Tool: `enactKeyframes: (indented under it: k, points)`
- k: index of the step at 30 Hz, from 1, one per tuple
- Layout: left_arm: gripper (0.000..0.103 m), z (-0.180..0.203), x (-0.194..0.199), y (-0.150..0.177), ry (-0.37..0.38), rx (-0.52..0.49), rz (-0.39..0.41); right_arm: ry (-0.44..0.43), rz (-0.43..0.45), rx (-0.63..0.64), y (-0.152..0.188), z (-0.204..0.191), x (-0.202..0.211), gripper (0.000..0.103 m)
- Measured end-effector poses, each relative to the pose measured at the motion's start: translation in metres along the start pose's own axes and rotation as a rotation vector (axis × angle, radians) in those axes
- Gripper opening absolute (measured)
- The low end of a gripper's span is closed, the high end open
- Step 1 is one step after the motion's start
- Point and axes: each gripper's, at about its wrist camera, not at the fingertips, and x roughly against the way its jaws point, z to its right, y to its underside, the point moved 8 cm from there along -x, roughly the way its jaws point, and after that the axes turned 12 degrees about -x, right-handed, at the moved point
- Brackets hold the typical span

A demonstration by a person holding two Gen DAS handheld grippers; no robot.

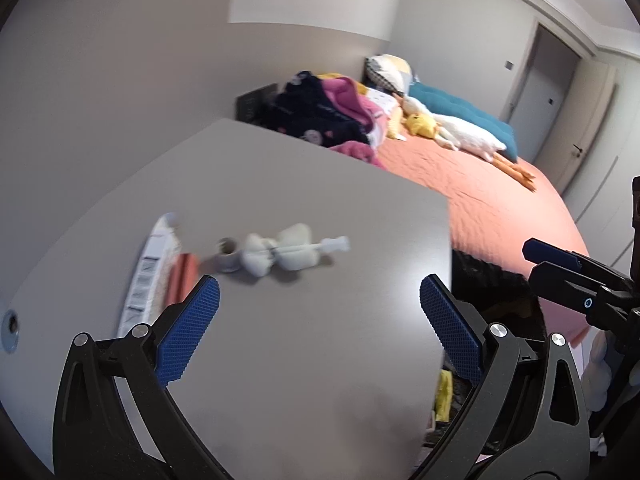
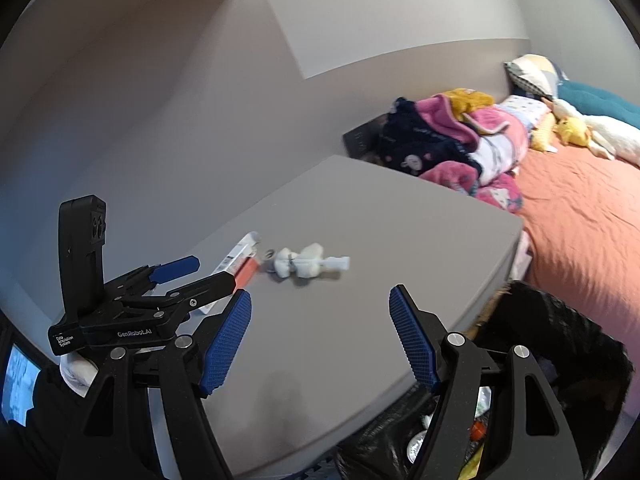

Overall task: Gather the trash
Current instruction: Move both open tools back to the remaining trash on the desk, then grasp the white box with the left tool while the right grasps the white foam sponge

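a grey counter (image 1: 304, 208) stands against a plain grey wall (image 1: 120, 80), with a paler rectangular patch of wall above. beyond the counter lies a bed (image 1: 480, 200) under an orange-salmon cover, set along the same wall. heaped at its near end are pink and navy blankets (image 2: 452, 140); farther up lie patterned pillows (image 1: 390, 70), a teal cushion (image 1: 460, 110) and plush toys (image 1: 452, 132). on the far wall are pale doors (image 1: 536, 88), one with a dark handle. the light is soft and even.

Orange bed (image 1: 500, 208) w/ blankets (image 2: 452, 140), plush duck (image 1: 460, 128).
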Motion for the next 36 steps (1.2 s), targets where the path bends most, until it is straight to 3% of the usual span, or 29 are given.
enactKeyframes:
  k: [23,33,36]
  points:
    - [0.096,-0.096,0.001,0.043,-0.142,0.12,-0.034,-0.013,-0.12,0.118,0.004,-0.051,-0.089,0.072]
    - [0.085,-0.122,-0.014,0.058,-0.127,0.152,-0.087,0.009,-0.172,0.193,0.005,-0.056,-0.128,0.072]
    - [0.074,-0.128,-0.021,0.062,-0.097,0.17,-0.105,0.019,-0.184,0.2,0.004,-0.054,-0.138,0.071]
